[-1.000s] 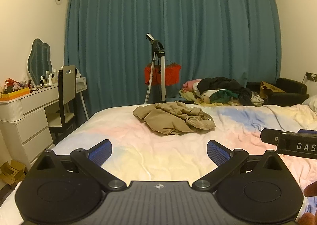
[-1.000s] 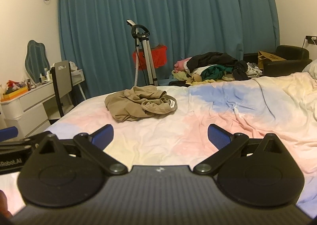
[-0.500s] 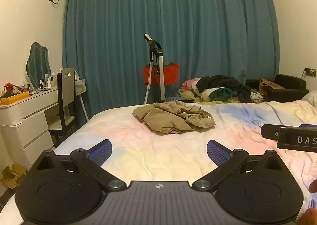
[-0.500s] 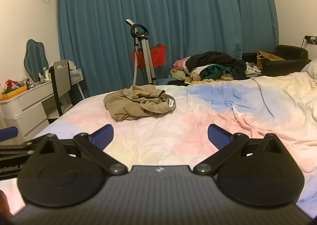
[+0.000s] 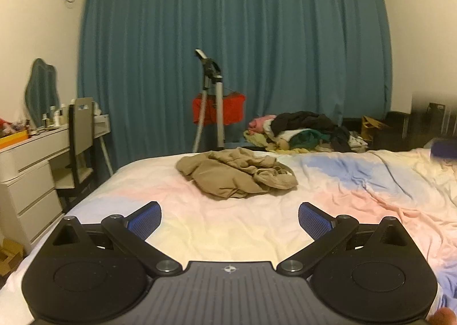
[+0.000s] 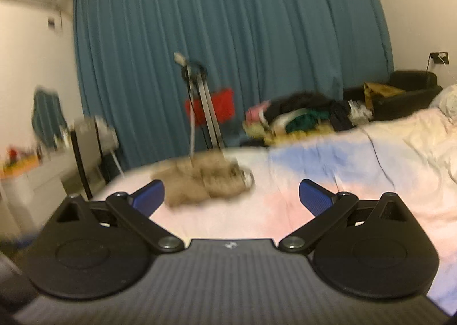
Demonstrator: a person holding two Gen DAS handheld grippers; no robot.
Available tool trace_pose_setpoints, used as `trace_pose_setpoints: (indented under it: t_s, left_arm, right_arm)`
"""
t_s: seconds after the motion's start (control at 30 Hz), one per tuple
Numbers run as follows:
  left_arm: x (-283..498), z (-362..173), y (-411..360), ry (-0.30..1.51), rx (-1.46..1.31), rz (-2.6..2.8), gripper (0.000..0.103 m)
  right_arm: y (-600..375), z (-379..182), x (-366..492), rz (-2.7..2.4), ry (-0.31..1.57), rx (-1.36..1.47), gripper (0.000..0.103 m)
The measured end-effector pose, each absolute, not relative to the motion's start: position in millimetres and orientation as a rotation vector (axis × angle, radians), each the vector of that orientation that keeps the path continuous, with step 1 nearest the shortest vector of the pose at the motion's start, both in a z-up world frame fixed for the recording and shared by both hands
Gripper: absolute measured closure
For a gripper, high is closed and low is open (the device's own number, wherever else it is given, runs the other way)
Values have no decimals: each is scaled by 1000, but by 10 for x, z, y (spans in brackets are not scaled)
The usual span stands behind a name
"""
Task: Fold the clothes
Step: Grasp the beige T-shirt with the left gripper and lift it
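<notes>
A crumpled tan garment (image 5: 234,175) lies in a heap on the pastel bedspread (image 5: 342,182), toward the bed's far side. It also shows, blurred, in the right wrist view (image 6: 205,182). My left gripper (image 5: 230,220) is open and empty, held above the near part of the bed, well short of the garment. My right gripper (image 6: 231,196) is open and empty, with its left finger near the garment's near edge in the picture. A blurred part of the right gripper (image 5: 444,147) shows at the right edge of the left wrist view.
A pile of mixed clothes (image 5: 305,132) lies beyond the bed before the blue curtain (image 5: 228,53). A tripod (image 5: 210,102) with a red cloth stands behind the bed. A white dresser (image 5: 31,170) and chair (image 5: 80,139) stand at the left. A black armchair (image 6: 408,93) stands at the right.
Both grippers have moved forward over the bed toward the tan garment. The right gripper moves fast and its view is blurred. Both stay open.
</notes>
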State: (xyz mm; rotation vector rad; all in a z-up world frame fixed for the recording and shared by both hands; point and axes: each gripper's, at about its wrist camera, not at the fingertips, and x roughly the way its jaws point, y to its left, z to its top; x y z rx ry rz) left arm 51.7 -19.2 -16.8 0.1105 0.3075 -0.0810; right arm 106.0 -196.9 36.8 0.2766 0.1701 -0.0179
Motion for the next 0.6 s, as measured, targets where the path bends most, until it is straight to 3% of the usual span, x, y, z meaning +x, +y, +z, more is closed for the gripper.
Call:
trace_pose_setpoints:
  t_s: [0.2,0.3,0.6]
  left_arm:
    - [1475,-253,-520,356,205,-135,0]
    - [2006,-321,-686,387,251,-157,0]
    - [4142,-842,-1085,480,297,-120,0]
  right_arm:
    - [-2228,520,1354,-36,117,393,1]
    - [-2341,298,1522,-66,163,364,5]
    - [-2493,-510,2135,-61,336,383,5]
